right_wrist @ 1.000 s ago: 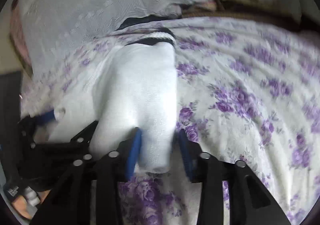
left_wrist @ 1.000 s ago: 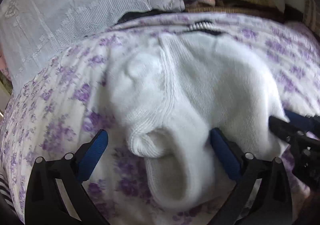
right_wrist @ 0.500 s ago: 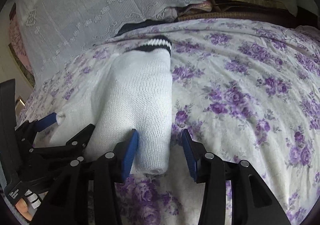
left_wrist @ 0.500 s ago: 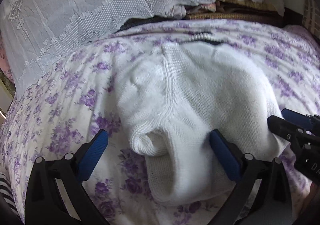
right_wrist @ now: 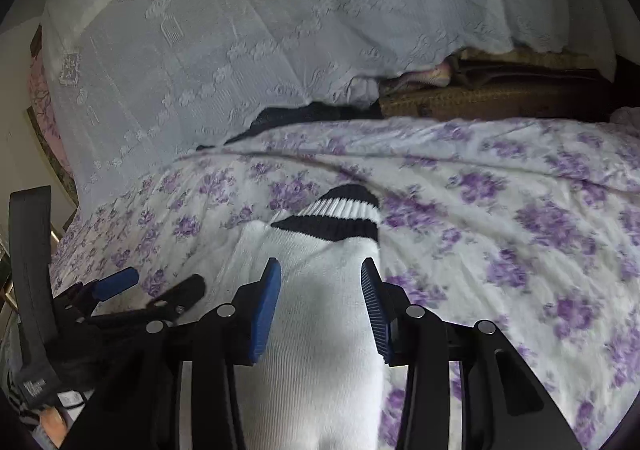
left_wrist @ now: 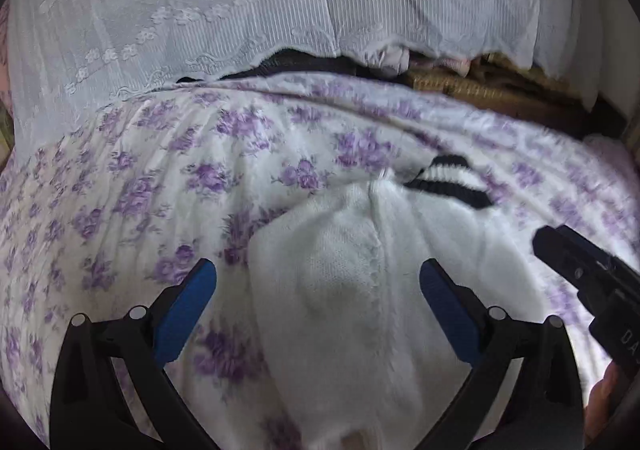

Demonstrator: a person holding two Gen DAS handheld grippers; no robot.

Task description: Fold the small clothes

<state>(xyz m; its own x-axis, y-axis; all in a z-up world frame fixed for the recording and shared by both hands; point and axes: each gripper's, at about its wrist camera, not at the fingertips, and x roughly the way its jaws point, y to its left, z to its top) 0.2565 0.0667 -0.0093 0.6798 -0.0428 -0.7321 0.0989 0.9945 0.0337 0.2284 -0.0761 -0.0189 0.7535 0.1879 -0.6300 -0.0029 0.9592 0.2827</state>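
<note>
Left wrist: floral bedsheet (left_wrist: 168, 186), lace curtain (left_wrist: 240, 2).

Two grippers, the left gripper (left_wrist: 318, 278) and the right gripper (right_wrist: 320, 270), each with two blue-padded fingers, are set over white knitwear lying on one bedspread (right_wrist: 500, 210) printed with purple flowers. One sock cuff (right_wrist: 336, 216) shows at the far end of the white pile, carrying two black bands with one white band between them; whether the pile holds one sock (right_wrist: 320, 350) or several cannot be told. One white lace cloth (right_wrist: 260, 30) hangs at the far side, with one brown woven item (right_wrist: 480, 102) at the far right.
</note>
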